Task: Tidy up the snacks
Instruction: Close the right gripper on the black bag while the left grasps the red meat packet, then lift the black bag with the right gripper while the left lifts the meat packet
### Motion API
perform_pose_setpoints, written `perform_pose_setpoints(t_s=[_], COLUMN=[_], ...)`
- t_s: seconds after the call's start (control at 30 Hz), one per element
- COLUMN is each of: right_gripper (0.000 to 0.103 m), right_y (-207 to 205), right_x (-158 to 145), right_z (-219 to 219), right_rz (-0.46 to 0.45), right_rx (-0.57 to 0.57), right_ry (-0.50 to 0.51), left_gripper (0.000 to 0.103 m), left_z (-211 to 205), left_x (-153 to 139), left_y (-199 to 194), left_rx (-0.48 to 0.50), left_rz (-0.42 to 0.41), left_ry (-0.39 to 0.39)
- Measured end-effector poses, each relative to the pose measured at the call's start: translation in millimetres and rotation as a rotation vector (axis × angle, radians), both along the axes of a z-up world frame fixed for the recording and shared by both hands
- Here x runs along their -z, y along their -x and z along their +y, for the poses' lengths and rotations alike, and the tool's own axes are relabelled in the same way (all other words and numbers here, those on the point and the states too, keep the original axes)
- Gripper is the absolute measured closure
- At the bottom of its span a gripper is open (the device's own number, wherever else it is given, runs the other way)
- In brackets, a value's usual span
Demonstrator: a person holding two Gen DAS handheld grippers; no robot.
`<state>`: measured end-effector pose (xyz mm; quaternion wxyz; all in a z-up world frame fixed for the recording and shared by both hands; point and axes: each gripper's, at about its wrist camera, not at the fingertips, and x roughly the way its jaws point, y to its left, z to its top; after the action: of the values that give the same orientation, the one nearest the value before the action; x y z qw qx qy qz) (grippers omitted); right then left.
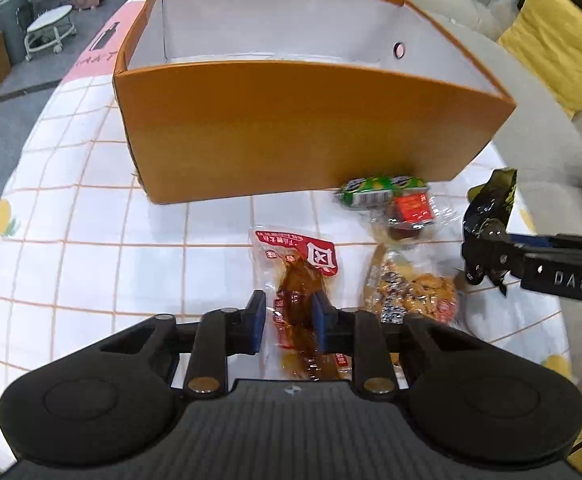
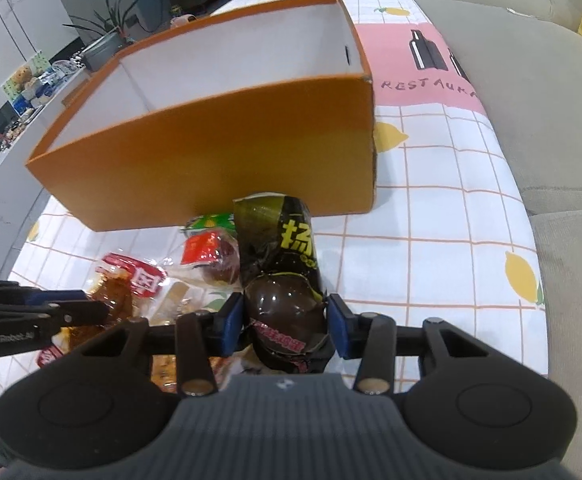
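An orange box (image 1: 291, 128) with a white inside stands on the checked tablecloth, also shown as the orange box (image 2: 219, 160) in the right wrist view. My left gripper (image 1: 289, 316) is shut on a clear red-labelled meat snack packet (image 1: 297, 276), its blue pads pinching the brown piece inside. My right gripper (image 2: 285, 320) is shut on a dark packet with yellow lettering (image 2: 283, 264), held just in front of the box; from the left wrist view the right gripper (image 1: 479, 252) holds the dark packet (image 1: 491, 196) at the right.
Loose snacks lie by the box's front wall: a green packet (image 1: 379, 190), a red-labelled clear packet (image 1: 411, 216) and a bag of orange-brown pieces (image 1: 415, 292). A grey sofa (image 2: 531, 100) with a yellow cushion (image 1: 559, 40) runs along the table's right side.
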<state>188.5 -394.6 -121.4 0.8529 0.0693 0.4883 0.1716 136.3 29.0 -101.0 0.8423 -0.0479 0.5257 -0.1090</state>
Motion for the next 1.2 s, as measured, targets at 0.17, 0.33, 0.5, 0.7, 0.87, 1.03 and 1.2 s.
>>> perform_pose_setpoints(t_s=[0.17,0.33,0.5,0.7,0.87,1.03,1.2], right_gripper=[0.06,0.06,0.06,0.06,0.06,0.06,0.06], right_y=[15,26,21,23,26,27,26], right_x=[-19,-12,-12,-3,0,5,7], right_z=[2,20,7,0,22,37,35], right_rz=[-0.007,0.07,0.063,0.108,0.085,0.057,0.05], right_rx=[-0.034,-0.127,-0.086,-0.039,-0.092,-0.13,-0.127], right_ry=[-0.048,-0.118,-0.068,-0.099,-0.114,-0.086,-0.095], left_gripper=[0.102,0.1,0.053,0.03,0.036,0.058,0.069], left_z=[3,-4,-9,-2,4,4,7], left_x=[-6,-6,-11,6,22,18,-2], left_y=[1,4,12,10,10,10,15], left_rx=[-0.01,-0.007,0.009,-0.057,-0.073,-0.07,-0.071], left_rz=[0.017,0.039,0.032,0.116,0.172,0.123,0.042], left_ry=[0.085,0.104,0.038,-0.006,0.088,0.099,0.179])
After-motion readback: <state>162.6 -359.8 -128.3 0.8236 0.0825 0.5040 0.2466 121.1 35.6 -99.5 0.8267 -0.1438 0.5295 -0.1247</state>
